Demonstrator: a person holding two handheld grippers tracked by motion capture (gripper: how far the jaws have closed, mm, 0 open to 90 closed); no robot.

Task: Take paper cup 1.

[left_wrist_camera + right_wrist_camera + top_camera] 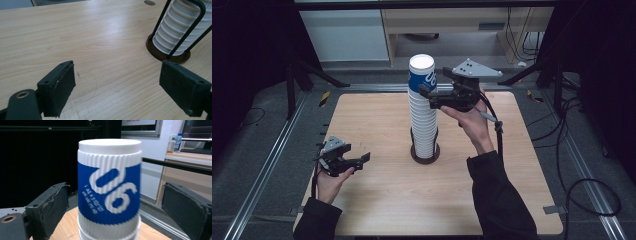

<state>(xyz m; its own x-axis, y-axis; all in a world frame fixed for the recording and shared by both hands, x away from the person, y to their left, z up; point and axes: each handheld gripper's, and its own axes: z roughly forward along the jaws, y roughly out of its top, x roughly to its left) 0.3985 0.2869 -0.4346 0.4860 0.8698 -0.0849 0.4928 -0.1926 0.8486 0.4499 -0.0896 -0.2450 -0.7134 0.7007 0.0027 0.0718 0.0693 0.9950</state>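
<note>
Ribbed white paper, one cup inside another, forming a tall cup stack (422,112) near the middle of the pale wooden counter (377,195). Topmost cup (109,187) upside down, flat white base on top, blue band with a white curly logo around the corrugated wall; small print under the logo too blurred to read. Held upright by thin black wire loops rising from a round dark brown base (160,53); in the left gripper view the upper part of the stack cut off by the frame.

Right hand-held gripper (428,95) high up at the top cup, black jaws spread wide on both sides of it, soft dark pads apart from the wall, not pressing. Grey three-cornered plate on its top, black cable trailing down along the sleeve.

Left hand-held gripper (362,161) low over the counter's left part, well apart from the stack, jaws spread, nothing but bare wood grain between them. Edge of one pad slightly frayed.
</note>
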